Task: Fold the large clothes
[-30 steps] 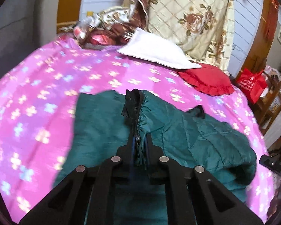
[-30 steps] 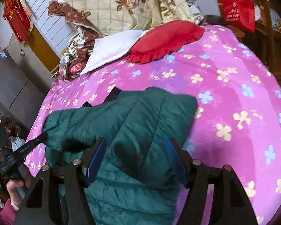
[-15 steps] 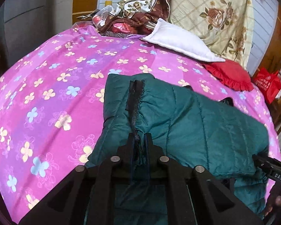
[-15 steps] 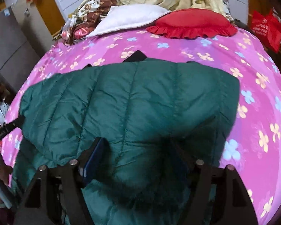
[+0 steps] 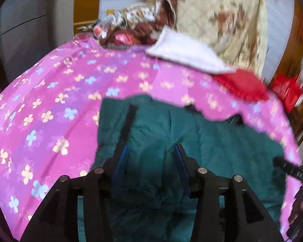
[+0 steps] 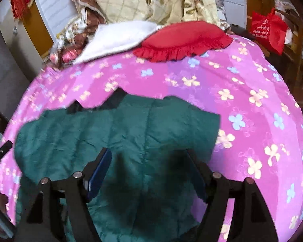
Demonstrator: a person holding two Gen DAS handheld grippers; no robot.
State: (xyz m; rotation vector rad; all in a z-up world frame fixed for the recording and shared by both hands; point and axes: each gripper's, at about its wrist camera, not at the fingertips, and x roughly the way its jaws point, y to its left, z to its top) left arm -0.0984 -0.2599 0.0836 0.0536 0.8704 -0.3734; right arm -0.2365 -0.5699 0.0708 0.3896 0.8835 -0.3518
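A dark green quilted jacket (image 6: 147,133) lies folded on the bed's pink flower-print bedspread (image 6: 242,104), near a red frilled cushion (image 6: 181,38). The left gripper (image 5: 150,151) and the right gripper (image 6: 149,157) hover over the jacket, jaws spread wide, gripping nothing.

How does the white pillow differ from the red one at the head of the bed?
The white pillow is plain-edged; the red pillow has a ruffled frill. The white pillow sits nearer the brown floral bedding, and the red pillow nearer the red bag. The red one's edge overlaps the white one. Both lie on the pink flowered bedspread, beyond the green jacket.
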